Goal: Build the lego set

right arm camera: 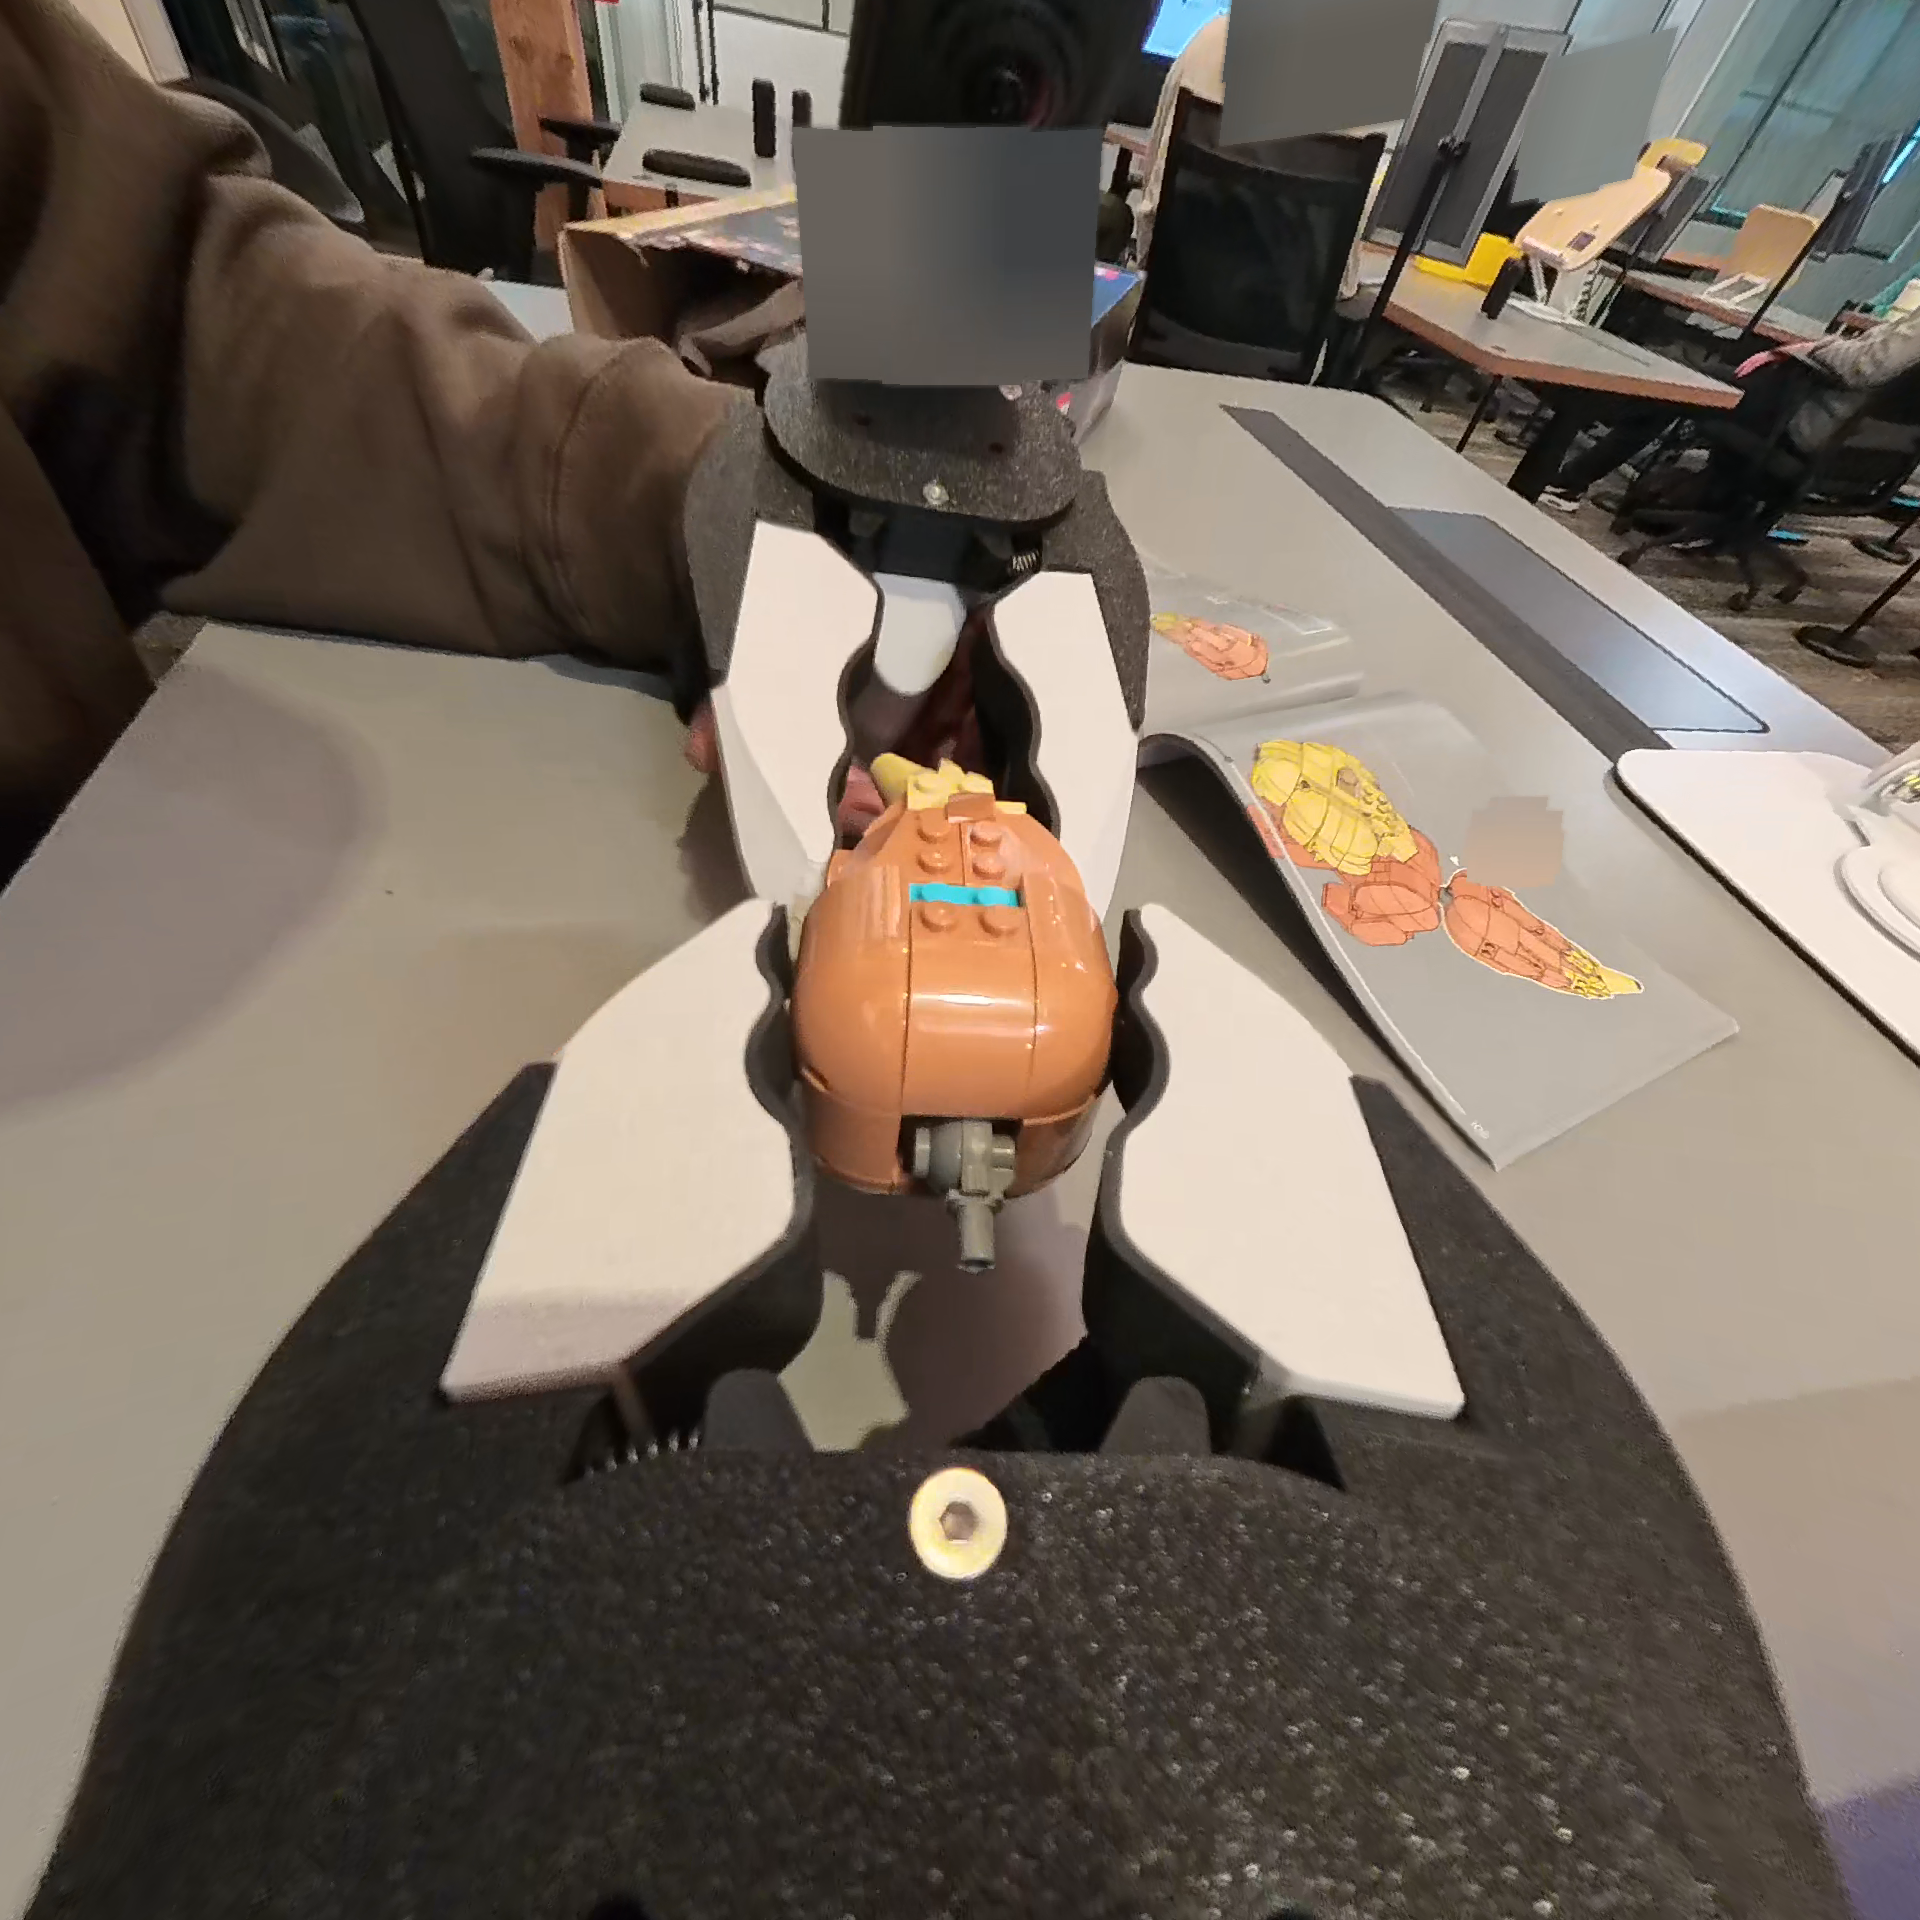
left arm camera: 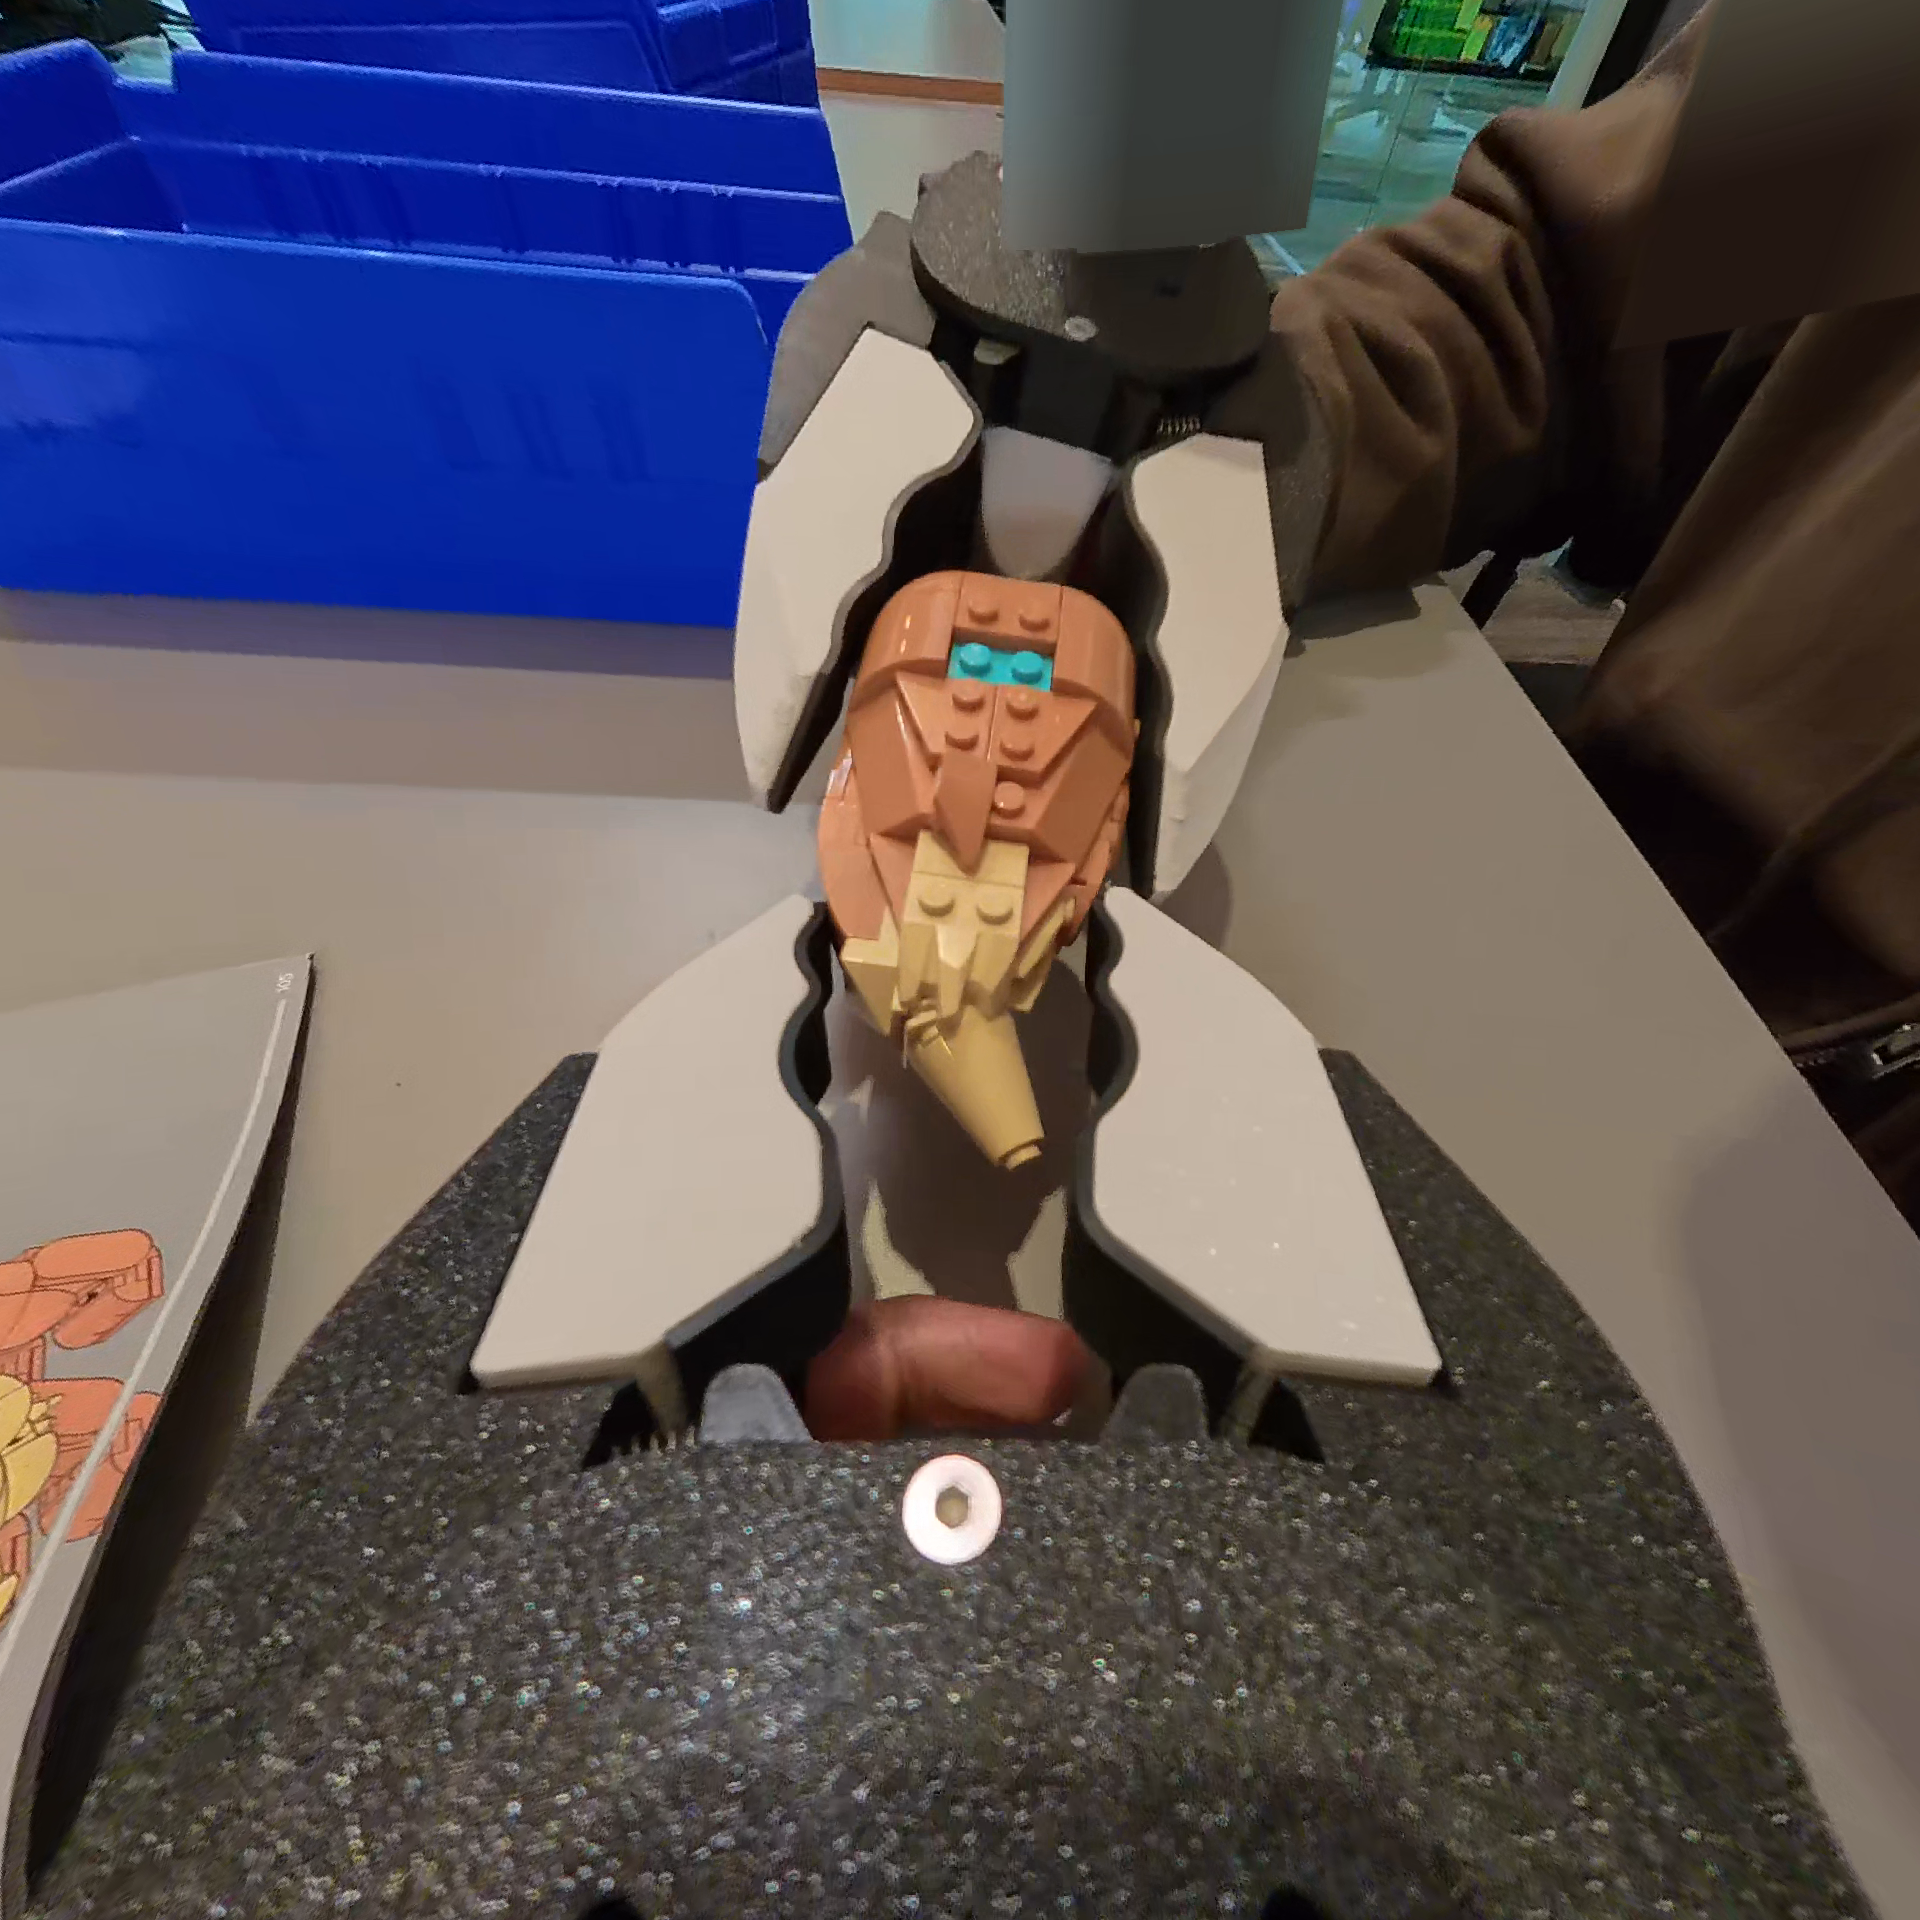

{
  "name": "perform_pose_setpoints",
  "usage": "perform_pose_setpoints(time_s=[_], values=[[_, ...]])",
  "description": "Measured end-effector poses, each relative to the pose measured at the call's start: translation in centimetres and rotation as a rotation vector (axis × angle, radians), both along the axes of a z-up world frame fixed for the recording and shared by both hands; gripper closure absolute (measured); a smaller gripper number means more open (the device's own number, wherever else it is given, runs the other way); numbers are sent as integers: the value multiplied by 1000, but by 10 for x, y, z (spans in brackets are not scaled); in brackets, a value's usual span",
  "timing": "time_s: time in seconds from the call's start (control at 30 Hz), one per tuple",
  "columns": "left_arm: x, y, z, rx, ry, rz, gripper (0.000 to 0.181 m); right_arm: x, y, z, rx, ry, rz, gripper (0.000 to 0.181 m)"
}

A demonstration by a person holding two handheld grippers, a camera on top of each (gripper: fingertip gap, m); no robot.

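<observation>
A: Looking down the left gripper (left arm camera: 951,935), I see its two pale fingers standing either side of the lego model's (left arm camera: 971,821) tan pointed end. The cone tip hangs in the gap between them; whether the pads actually touch the bricks, I cannot tell.

B: From the other side, the right gripper (right arm camera: 951,940) has its jaws closed on the rounded brown end of the model (right arm camera: 951,997). A grey pin piece (right arm camera: 971,1164) sticks out below, toward that camera.

A: So the model sits between the two tools, held above the grey table (left arm camera: 468,831), with a teal plate (left arm camera: 1000,665) set into its studded top.

B: Yes. Farther on, each view shows the opposite gripper facing back, fingers flanking the model's far end, a brown sleeve (right arm camera: 343,447) behind it.

A: To my left lies the instruction booklet (left arm camera: 135,1247), its corner showing orange drawings. Beyond it stand blue bins (left arm camera: 364,416).

B: In the right wrist view the booklet (right arm camera: 1455,914) lies open beside the grippers, a white tray (right arm camera: 1766,862) near it, office chairs and desks far behind.
</observation>
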State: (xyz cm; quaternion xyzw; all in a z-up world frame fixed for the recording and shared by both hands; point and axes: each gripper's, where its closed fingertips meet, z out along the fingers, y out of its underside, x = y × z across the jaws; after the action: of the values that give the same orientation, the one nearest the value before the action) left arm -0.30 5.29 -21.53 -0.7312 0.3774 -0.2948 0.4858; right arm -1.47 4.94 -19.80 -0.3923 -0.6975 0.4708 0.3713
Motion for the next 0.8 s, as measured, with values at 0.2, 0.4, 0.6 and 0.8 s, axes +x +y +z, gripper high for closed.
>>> perform_pose_setpoints(time_s=[0.2,0.4,0.6,0.8], values=[[2,-2,-4,1,29,-11,134,4,-1,-7,27,-105,-21,120],[7,-2,-2,-33,-5,-14,135,9,2,-24,92,-245,-58,110],[13,-5,-8,-51,29,-38,136,10,-5,-38,94,-339,-62,118],[13,-5,-7,-61,19,-38,136,15,-3,-52,82,-439,-73,113]])
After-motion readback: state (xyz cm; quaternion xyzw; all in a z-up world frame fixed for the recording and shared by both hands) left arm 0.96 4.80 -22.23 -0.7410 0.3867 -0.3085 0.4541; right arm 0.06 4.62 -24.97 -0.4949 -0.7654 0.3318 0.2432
